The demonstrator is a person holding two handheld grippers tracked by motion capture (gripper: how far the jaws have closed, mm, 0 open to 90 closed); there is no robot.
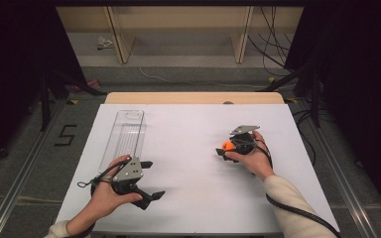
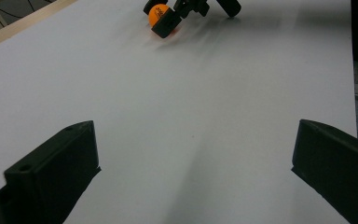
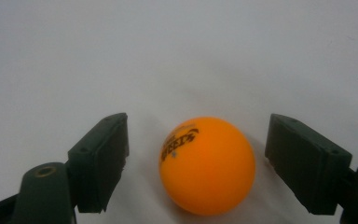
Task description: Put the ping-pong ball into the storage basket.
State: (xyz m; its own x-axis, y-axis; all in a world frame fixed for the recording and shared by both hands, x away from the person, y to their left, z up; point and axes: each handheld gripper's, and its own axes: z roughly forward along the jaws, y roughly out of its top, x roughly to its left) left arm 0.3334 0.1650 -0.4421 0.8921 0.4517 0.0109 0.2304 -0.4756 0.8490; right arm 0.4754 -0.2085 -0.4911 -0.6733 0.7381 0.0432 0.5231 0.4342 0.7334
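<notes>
An orange table-tennis ball (image 3: 207, 165) with black print rests on the white table top (image 1: 193, 168). My right gripper (image 3: 200, 137) is open, one black jaw on each side of the ball with a gap on both sides. From above, the ball (image 1: 227, 145) sits at the tips of the right gripper (image 1: 224, 151), right of the table's middle. My left gripper (image 1: 151, 179) is held low near the front left, jaws wide open and nothing between them. In the left gripper view its fingers (image 2: 56, 172) frame bare table, with the ball (image 2: 159, 14) far ahead.
A long clear plastic tray (image 1: 124, 133) lies at the left of the table, just beyond the left hand. The table's wooden far edge (image 1: 193, 97) shows at the back. Cables trail from both grippers toward the front edge.
</notes>
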